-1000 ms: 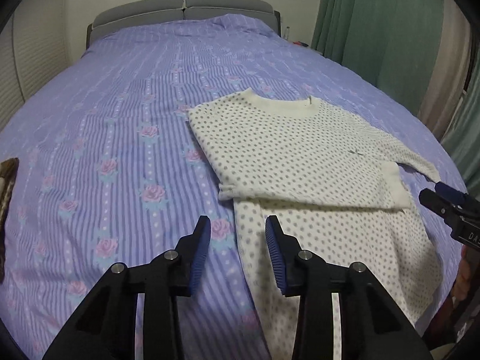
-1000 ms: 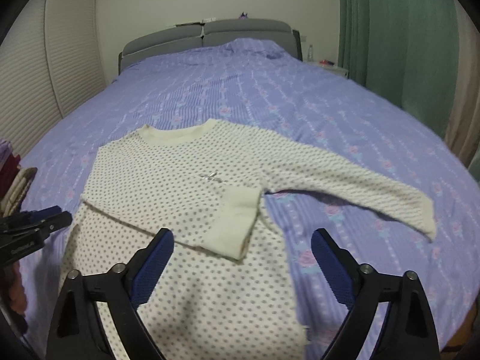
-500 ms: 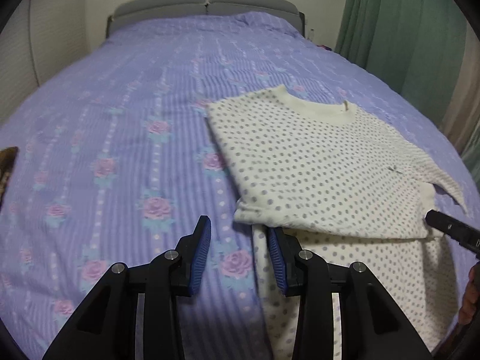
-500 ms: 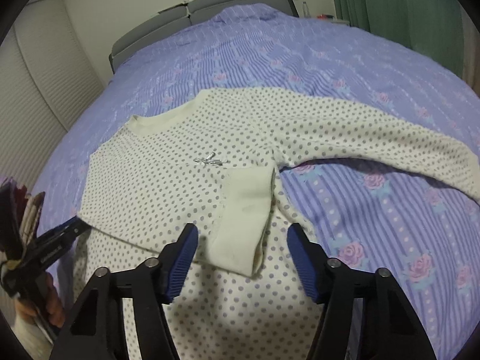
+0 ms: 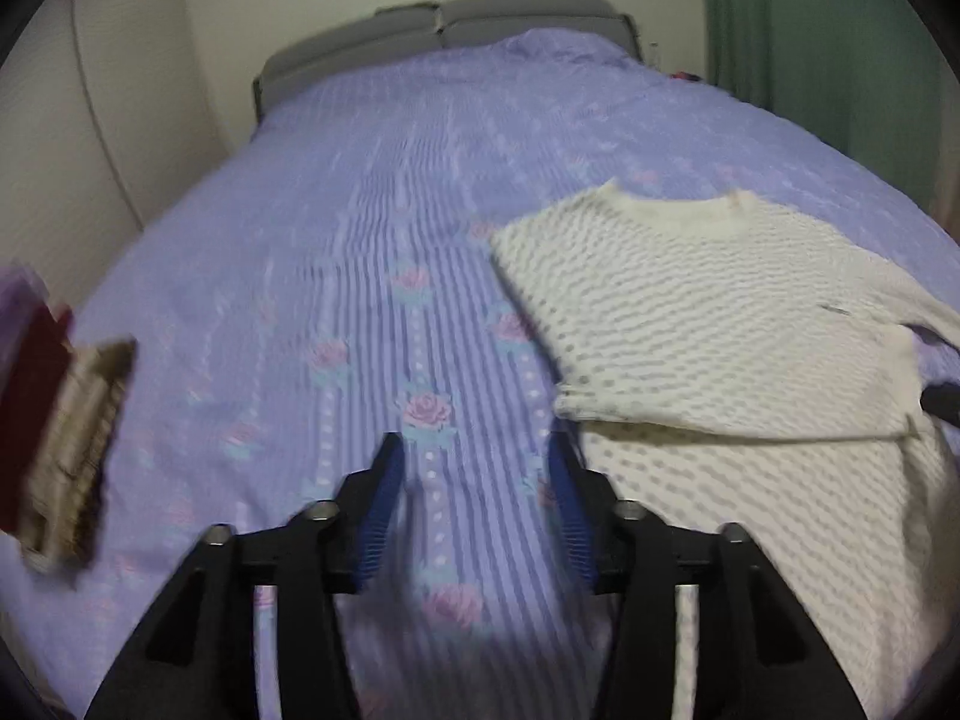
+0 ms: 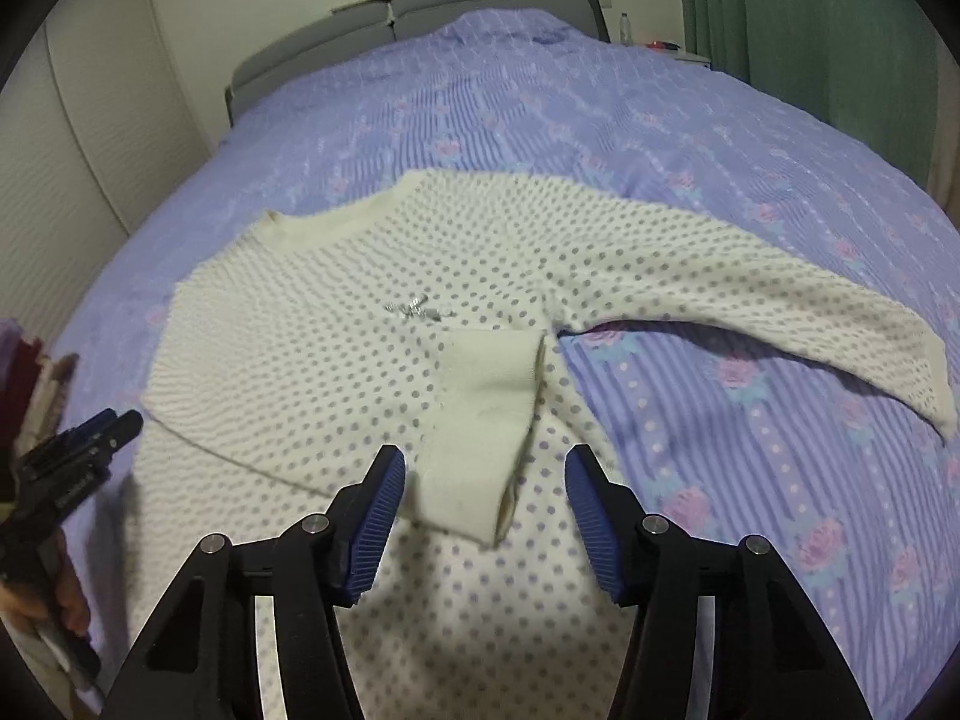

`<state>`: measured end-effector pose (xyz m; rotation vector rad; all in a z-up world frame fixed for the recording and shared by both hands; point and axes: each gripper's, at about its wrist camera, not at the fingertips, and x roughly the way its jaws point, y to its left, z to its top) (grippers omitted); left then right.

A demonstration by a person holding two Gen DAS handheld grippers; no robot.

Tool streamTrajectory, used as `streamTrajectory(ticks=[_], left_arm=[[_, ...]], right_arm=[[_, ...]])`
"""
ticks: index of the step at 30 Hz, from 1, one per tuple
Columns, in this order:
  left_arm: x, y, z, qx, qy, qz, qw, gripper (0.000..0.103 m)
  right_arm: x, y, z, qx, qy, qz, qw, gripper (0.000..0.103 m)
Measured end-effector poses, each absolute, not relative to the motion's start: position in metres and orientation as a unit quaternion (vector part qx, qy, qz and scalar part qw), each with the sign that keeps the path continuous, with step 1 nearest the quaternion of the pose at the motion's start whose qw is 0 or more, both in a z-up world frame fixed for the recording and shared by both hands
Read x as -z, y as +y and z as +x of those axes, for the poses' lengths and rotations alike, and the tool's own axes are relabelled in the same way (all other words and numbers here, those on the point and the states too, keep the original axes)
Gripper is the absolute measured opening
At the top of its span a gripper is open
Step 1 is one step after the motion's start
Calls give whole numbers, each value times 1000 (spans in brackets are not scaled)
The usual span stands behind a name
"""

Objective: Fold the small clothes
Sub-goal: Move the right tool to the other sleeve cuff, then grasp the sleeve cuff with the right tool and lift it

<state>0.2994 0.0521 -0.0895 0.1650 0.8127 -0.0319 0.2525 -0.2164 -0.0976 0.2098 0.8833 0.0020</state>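
A white sweater with grey dots [image 6: 336, 324] lies flat on the purple bed; it also shows in the left wrist view [image 5: 690, 324]. One sleeve is folded across the chest, its plain white cuff [image 6: 480, 420] just ahead of my right gripper [image 6: 480, 510]. The other sleeve [image 6: 780, 312] stretches out to the right. My right gripper is open and empty above the sweater's lower body. My left gripper [image 5: 474, 510] is open and empty over bare bedspread, left of the sweater. It also shows at the left edge of the right wrist view [image 6: 78, 444].
The bed has a purple striped rose-print cover [image 5: 390, 240] and a grey headboard [image 6: 420, 0]. A stack of folded clothes [image 5: 66, 438] sits at the left bed edge. Green curtains [image 6: 840, 30] hang on the right; a white wall is on the left.
My left gripper has swung left, off the sweater edge onto bare bedspread, and the clothes stack came into view. My right gripper narrowed from wide open and moved closer to the folded cuff.
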Motion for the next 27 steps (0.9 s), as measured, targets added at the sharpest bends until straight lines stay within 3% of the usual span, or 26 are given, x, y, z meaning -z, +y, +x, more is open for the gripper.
streamTrajectory(ticks=[1,3,5,7,10,17,27], left_arm=[[78,50,292,27,388,75,918,66],[56,40,280,52,376,59,923,68],[35,24,270,70,364,51,927,81],[19,3,262,87,347,50,932,89],[3,-36,254,125,329,60,934,97],[9,-127,254,199,312,80,926,98],[23,-231,250,249,302,134,910,98]], right_arm=[[90,-221,244,-2,418,103,903,56],[79,-229,232,2,402,104,910,57],[67,-242,219,9,386,107,916,58],[57,-257,209,20,374,115,920,59],[45,-284,192,43,357,125,925,67],[38,-349,167,123,328,146,925,69],[84,-437,150,204,313,275,886,69]])
